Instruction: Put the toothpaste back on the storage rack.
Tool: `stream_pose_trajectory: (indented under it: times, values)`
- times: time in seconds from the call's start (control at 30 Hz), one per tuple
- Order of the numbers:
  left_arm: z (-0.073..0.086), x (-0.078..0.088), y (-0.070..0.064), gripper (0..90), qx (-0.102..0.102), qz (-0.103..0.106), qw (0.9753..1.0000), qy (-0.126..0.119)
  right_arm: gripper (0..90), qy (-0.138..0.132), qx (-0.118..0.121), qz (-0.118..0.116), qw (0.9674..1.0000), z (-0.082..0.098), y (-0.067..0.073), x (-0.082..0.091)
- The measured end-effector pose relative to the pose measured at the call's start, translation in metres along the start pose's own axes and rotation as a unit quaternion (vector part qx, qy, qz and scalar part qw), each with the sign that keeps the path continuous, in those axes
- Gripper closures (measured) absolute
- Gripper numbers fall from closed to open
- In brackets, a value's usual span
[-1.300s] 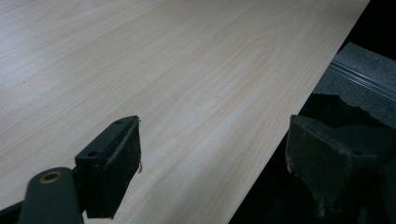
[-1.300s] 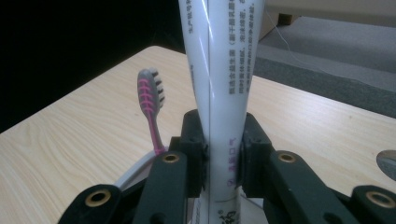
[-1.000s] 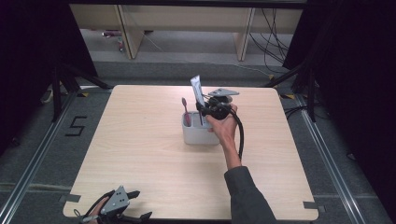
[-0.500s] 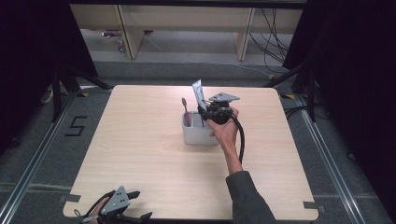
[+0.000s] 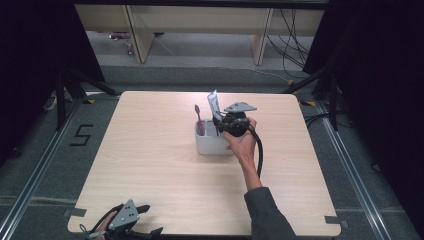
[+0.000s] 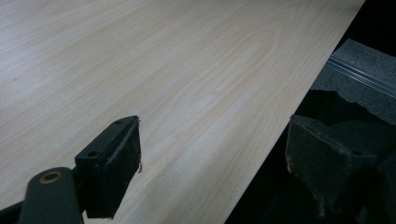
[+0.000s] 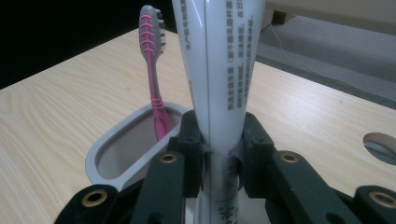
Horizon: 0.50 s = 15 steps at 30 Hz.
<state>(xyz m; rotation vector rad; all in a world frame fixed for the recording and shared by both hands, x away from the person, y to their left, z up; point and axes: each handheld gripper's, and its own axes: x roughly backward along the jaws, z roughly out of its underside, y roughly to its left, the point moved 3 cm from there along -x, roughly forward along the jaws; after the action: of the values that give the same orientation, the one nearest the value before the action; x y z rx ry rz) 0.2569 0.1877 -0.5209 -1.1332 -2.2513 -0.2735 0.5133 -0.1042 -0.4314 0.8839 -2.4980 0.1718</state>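
Note:
A grey oval holder [image 5: 210, 145] stands mid-table with a pink and grey toothbrush [image 5: 198, 117] upright in its left end. My right gripper [image 5: 222, 122] reaches over the holder's right end, shut on a white toothpaste tube [image 5: 215, 104] that stands upright with its lower end down in the holder. In the right gripper view the tube [image 7: 219, 70] rises between the pads of the gripper [image 7: 219, 154], with the toothbrush [image 7: 153, 60] and the holder's rim [image 7: 100, 154] to its left. My left gripper [image 5: 145, 222] rests open at the table's near left edge, with nothing in its jaws [image 6: 215, 158].
The light wooden table [image 5: 150, 165] is bare around the holder. A cable [image 5: 259, 150] trails from the right gripper along the forearm. Dark floor, shelf legs and loose cables lie beyond the far edge. A round hole [image 7: 380, 144] shows in the tabletop.
The right gripper and the tube have shifted slightly right and down over the holder. The left gripper has stayed put.

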Motion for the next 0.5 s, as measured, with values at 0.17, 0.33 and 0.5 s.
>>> stream_pose_trajectory:
  times: [0.17, 0.33, 0.5]
  values:
    - [0.0003, -0.0004, 0.0004, 17.9, 0.007, -0.001, 1.0000, -0.004, 72.7, 0.007, 0.004, 0.005, 1.0000, 0.0043, -0.0006, 0.0013]
    - [0.0000, -0.0001, 0.0003, 17.9, 0.004, 0.001, 1.0000, -0.006, 72.6, 0.007, 0.003, -0.001, 1.0000, 0.0082, 0.0028, 0.0010]
    - [0.0003, 0.0002, 0.0012, 18.0, 0.007, -0.004, 1.0000, -0.001, 71.5, 0.008, 0.031, -0.002, 0.9995, 0.0074, 0.0048, 0.0036]
